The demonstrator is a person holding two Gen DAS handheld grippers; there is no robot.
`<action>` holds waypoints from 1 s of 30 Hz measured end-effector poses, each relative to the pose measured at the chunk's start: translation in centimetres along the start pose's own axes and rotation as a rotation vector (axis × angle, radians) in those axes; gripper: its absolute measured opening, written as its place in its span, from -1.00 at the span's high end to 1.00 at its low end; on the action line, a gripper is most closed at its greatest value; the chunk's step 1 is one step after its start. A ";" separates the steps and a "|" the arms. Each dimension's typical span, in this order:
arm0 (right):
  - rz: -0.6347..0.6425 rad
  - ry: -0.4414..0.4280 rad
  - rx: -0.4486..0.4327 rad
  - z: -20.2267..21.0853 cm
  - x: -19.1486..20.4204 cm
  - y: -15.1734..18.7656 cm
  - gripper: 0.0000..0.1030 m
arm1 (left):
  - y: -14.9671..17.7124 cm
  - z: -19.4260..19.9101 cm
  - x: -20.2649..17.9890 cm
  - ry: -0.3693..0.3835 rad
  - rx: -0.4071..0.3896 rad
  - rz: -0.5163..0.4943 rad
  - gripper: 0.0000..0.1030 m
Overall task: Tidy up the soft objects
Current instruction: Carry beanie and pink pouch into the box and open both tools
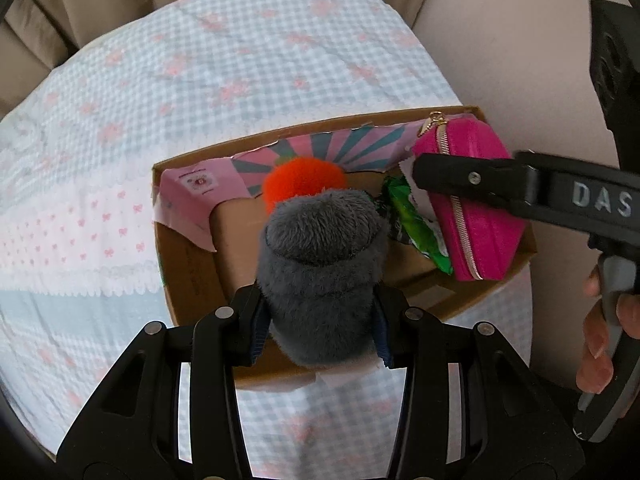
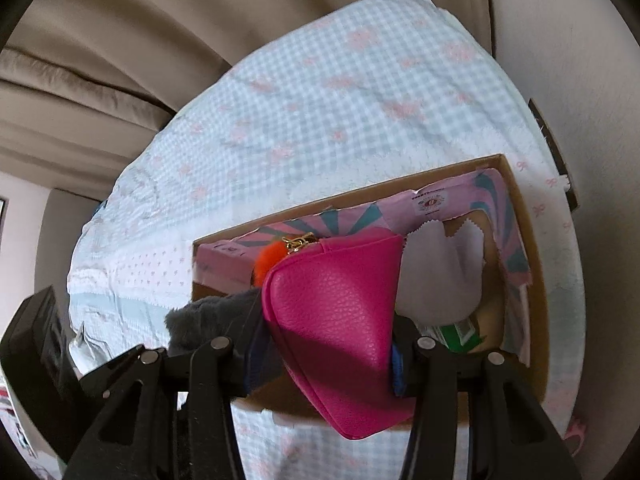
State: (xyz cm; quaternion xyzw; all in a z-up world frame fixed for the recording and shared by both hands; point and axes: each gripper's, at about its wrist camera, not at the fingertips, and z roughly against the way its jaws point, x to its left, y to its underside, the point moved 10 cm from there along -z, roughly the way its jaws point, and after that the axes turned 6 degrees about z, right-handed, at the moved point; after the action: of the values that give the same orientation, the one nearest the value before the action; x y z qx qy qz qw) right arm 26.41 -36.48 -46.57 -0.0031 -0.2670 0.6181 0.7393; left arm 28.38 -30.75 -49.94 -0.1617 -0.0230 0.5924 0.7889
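A cardboard box (image 1: pixel 192 276) sits on a checked blue cloth (image 1: pixel 248 60). Over the box, the left gripper (image 1: pixel 318 320) pinches a grey plush (image 1: pixel 320 260), and the right gripper (image 2: pixel 328 344) pinches a pink pouch (image 2: pixel 336 320). An orange pompom (image 1: pixel 302 180) and green packet (image 1: pixel 412 224) lie inside.

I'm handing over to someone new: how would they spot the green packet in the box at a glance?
Find the open cardboard box sitting on the blue checked bedspread. Inside it, look between the grey plush held in the left claw and the pink zip pouch held in the right claw. The green packet is the only shiny, crinkled item there.
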 end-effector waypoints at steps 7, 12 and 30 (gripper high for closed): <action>-0.027 -0.017 0.038 -1.3 -0.2 -0.9 -0.72 | -0.9 0.9 0.4 -0.045 -0.055 0.006 -1.00; -0.006 0.016 -0.011 -0.2 -0.2 -1.3 -1.00 | -0.2 0.9 0.8 -0.067 -0.035 -0.003 -1.00; 0.164 0.151 -0.233 13.4 10.1 1.4 -1.00 | 2.3 18.2 5.0 -0.022 -0.257 0.025 -1.00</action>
State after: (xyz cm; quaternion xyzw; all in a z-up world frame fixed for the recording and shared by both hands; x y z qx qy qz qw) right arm 20.69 -31.26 -31.59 -0.1572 -0.2793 0.6391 0.6992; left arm 23.55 -21.35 -34.18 -0.2553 -0.1052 0.5962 0.7538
